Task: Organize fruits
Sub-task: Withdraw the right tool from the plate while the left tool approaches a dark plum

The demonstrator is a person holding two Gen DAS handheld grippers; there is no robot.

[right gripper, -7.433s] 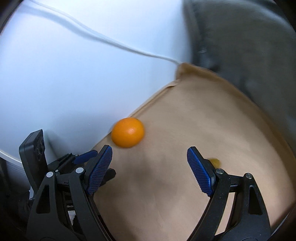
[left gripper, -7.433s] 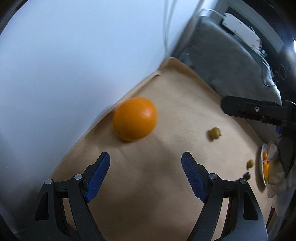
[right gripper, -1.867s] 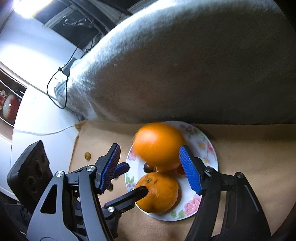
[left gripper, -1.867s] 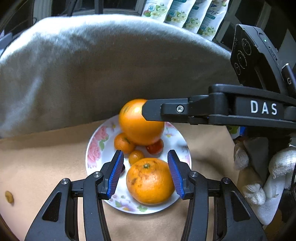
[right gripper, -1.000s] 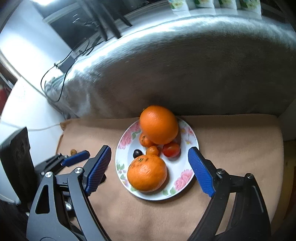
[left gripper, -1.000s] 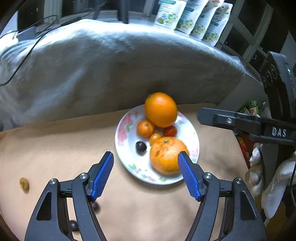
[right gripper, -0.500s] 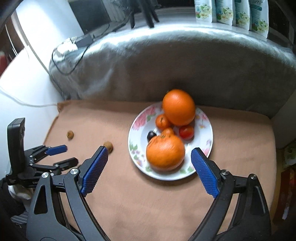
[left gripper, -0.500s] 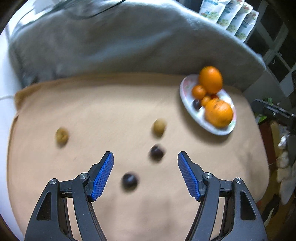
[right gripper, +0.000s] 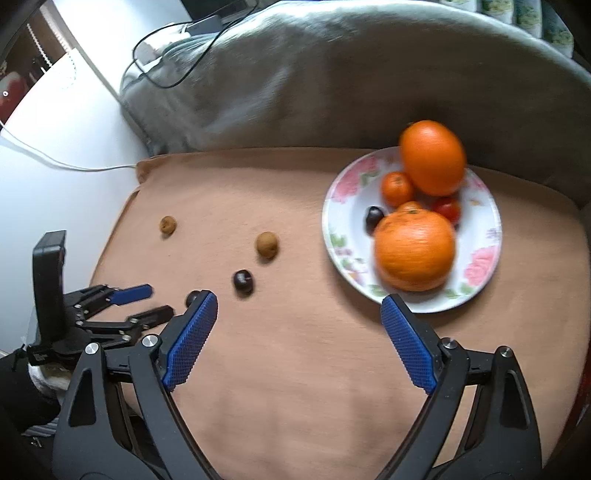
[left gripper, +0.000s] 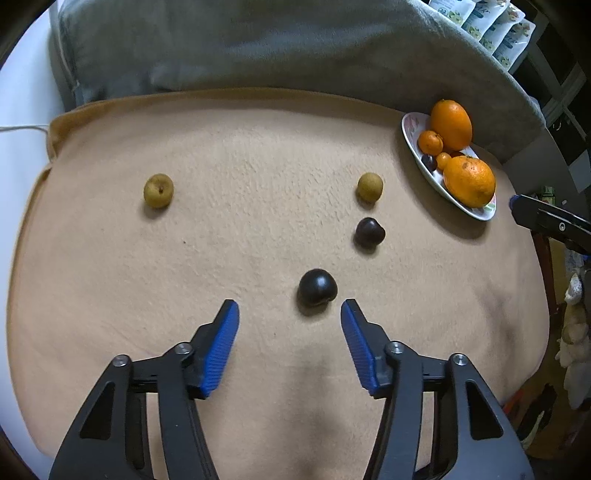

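A floral plate [right gripper: 480, 273] holds two large oranges [right gripper: 415, 249], small oranges, a red tomato and a dark fruit; it also shows in the left wrist view [left gripper: 413, 129] at the right. On the tan cloth [left gripper: 221, 240] lie two dark plums [left gripper: 317, 288] [left gripper: 369, 232] and two yellow-brown fruits [left gripper: 159, 190] [left gripper: 370, 187]. My left gripper [left gripper: 290, 314] is open and empty, just short of the near plum. My right gripper [right gripper: 299, 310] is open and empty, in front of the plate.
A grey cushion [left gripper: 277, 48] runs along the far edge of the cloth. A white surface with a cable [right gripper: 55, 155] is at the left. Snack packets [left gripper: 491, 22] stand behind the cushion at the right.
My left gripper has moved closer to the cloth, toward the near dark plum. My right gripper has shifted left, so the plate now sits further right.
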